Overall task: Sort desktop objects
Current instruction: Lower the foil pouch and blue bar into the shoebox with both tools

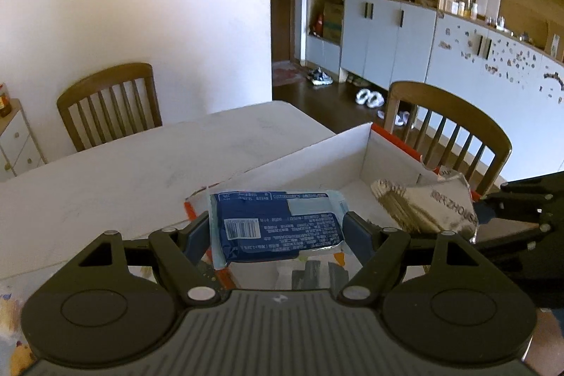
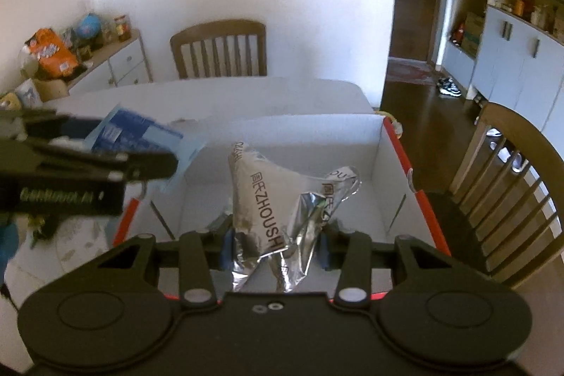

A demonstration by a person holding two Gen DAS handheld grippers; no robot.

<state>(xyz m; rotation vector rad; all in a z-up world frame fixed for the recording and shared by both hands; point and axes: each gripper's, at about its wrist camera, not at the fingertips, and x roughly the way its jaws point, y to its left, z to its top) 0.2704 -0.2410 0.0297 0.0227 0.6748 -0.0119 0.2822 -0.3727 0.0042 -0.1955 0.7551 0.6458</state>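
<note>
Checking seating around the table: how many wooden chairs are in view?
2. One wooden chair stands at the table's far side against the white wall; the other chair stands beside the box. More may be out of view.

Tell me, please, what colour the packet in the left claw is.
The packet is dark blue with paler blue edges, a barcode and white print, clearest in the left wrist view.

The white box (image 2: pixel 377 161) stands open at the top, its floor bare toward the far wall. The left tool (image 1: pixel 278 231) and right tool (image 2: pixel 275 251) hang close side by side over it (each with a packet clamped across its jaws). Past the box, the tabletop (image 1: pixel 123 161) lies bare up to the chairs (image 1: pixel 109 104).
</note>
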